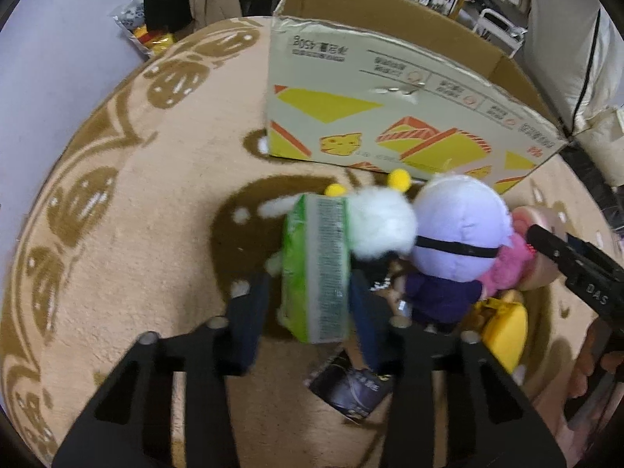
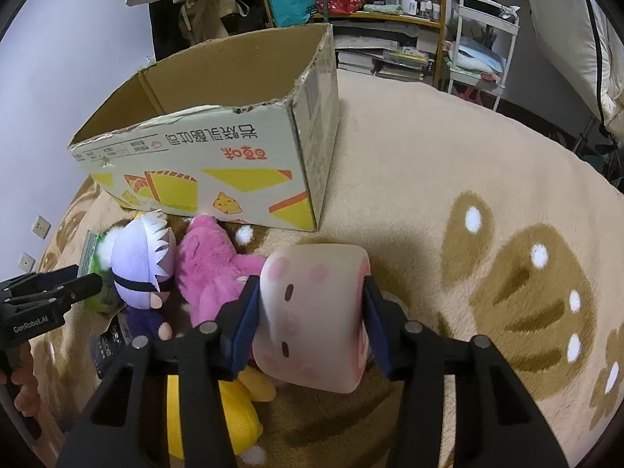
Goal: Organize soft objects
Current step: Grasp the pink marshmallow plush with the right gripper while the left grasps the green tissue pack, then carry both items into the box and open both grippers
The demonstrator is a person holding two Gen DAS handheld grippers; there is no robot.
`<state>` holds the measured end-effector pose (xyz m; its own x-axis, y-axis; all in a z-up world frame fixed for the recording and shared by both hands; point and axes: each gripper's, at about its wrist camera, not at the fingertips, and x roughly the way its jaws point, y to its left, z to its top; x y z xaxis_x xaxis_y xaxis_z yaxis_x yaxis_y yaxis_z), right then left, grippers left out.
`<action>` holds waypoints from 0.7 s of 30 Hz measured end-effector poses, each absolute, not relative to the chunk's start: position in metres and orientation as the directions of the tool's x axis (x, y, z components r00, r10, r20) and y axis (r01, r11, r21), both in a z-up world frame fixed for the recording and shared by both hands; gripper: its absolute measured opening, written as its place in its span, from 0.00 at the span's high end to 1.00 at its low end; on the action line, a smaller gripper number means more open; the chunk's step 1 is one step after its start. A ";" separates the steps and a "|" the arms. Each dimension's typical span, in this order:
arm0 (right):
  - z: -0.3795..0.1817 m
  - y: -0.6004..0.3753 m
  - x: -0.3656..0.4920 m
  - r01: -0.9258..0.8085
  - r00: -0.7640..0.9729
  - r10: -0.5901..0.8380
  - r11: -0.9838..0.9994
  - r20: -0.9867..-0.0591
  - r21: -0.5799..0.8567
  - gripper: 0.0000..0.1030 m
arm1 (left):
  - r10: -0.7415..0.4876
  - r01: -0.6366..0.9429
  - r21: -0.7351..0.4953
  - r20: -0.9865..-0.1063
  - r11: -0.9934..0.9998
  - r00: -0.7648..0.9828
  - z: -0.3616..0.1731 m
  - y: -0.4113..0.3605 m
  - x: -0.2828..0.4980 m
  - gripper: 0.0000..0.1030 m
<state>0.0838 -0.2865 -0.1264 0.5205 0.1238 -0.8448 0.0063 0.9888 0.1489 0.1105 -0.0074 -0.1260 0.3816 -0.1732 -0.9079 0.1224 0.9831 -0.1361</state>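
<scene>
From the left wrist, our left gripper [image 1: 310, 292] is closed around the green tissue pack [image 1: 314, 269], beside the white plush [image 1: 380, 222] on the carpet [image 1: 156, 195]. We should lift straight up before swinging toward the cardboard box [image 1: 390, 117].

From the right wrist, our right gripper [image 2: 310, 325] squeezes the pink-spotted cushion [image 2: 312, 316]; we should clear the box's torn rim without loosening.

Yellow plush [image 2: 230, 421] mostly hidden behind right tongs; box print [image 1: 319, 50] blurred, unreadable.
</scene>
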 end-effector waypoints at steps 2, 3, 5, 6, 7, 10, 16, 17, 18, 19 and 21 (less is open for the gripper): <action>-0.124 -0.287 0.082 0.008 0.530 0.123 0.989 -0.839 0.150 0.50 | -0.183 0.118 -0.149 -0.905 0.982 0.383 -0.126 -0.006 0.110 0.72; -0.122 -0.287 0.081 0.008 0.537 0.123 0.989 -0.835 0.150 0.51 | -0.188 0.113 -0.157 -0.904 0.981 0.384 -0.127 -0.005 0.111 0.73; -0.119 -0.288 0.079 0.003 0.548 0.131 0.987 -0.826 0.158 0.52 | -0.196 0.105 -0.168 -0.902 0.980 0.384 -0.127 -0.003 0.110 0.73; -0.117 -0.287 0.078 0.001 0.553 0.133 0.987 -0.822 0.161 0.53 | -0.193 0.103 -0.165 -0.901 0.981 0.388 -0.126 -0.003 0.110 0.74; -0.116 -0.287 0.078 -0.001 0.560 0.133 0.987 -0.818 0.159 0.53 | -0.189 0.101 -0.162 -0.901 0.982 0.391 -0.127 -0.002 0.111 0.74; -0.110 -0.284 0.075 -0.015 0.579 0.134 0.988 -0.805 0.154 0.54 | -0.170 0.095 -0.144 -0.898 0.985 0.405 -0.124 -0.002 0.108 0.75; -0.101 -0.280 0.068 -0.022 0.611 0.133 0.988 -0.780 0.151 0.54 | -0.133 0.067 -0.115 -0.867 0.991 0.480 -0.105 0.005 0.096 0.75; -0.097 -0.280 0.066 -0.023 0.622 0.133 0.988 -0.772 0.152 0.54 | -0.125 0.065 -0.107 -0.857 0.992 0.500 -0.100 0.005 0.092 0.75; -0.094 -0.280 0.064 -0.024 0.631 0.134 0.988 -0.765 0.153 0.54 | -0.120 0.065 -0.101 -0.843 0.993 0.524 -0.094 0.006 0.089 0.75; -0.091 -0.280 0.062 -0.027 0.643 0.134 0.988 -0.754 0.153 0.54 | -0.121 0.068 -0.100 -0.826 0.993 0.551 -0.087 0.006 0.085 0.75; -0.083 -0.281 0.057 -0.034 0.667 0.137 0.988 -0.732 0.154 0.54 | -0.139 0.083 -0.112 -0.789 0.990 0.598 -0.074 0.007 0.077 0.75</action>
<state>0.0568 -0.2805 -0.0832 0.6672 0.1366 -0.7322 -0.0338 0.9876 0.1535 0.0771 0.0072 -0.0742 0.5983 -0.1393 -0.7891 0.0830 0.9902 -0.1119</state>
